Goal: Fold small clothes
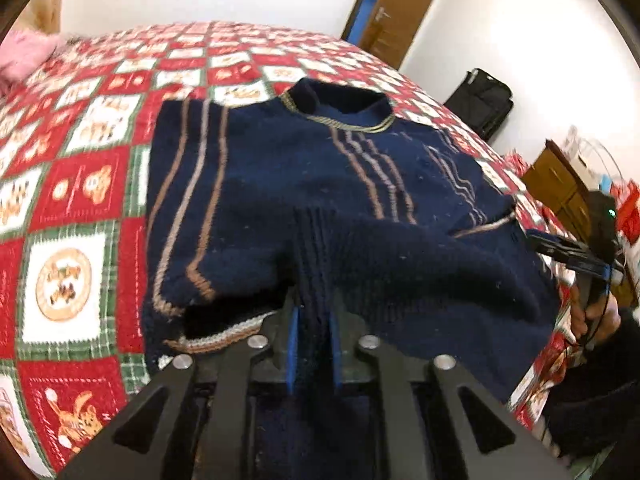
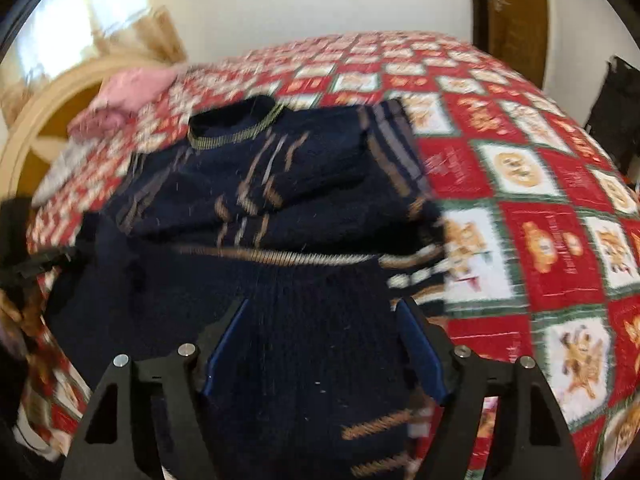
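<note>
Two grippers at the hem of a navy sweater

Two black hand-held grippers with blue pads work at the near edge of a small navy knitted sweater (image 1: 320,184) with tan and grey stripes, which lies spread on a bed covered by a red, white and green patchwork quilt (image 1: 80,184) printed with bears. The sweater's round collar, trimmed in olive yarn, points away toward the far side of the bed, and one striped sleeve lies folded across the body on the left of the left wrist view.

The left gripper (image 1: 314,344) has its two blue pads drawn close together, pinching a ribbed fold of the sweater's lower edge between them; the knit rises out of the pads in a narrow ridge. The right gripper (image 2: 322,344) stands with its fingers spread wide, and a broad stretch of ribbed navy fabric lies between the pads; that view is blurred, and the pads do not appear to press on the cloth. In the left wrist view the right gripper also shows at the far right edge, next to the sweater's side, with a person's hand (image 1: 596,316) in a dark sleeve around its handle.

Beyond the bed, a pink fluffy item (image 1: 24,56) rests at the quilt's far corner, a brown wooden door (image 1: 400,12) stands against the white wall, and a black bag (image 1: 480,100) sits on the floor by that wall.
</note>
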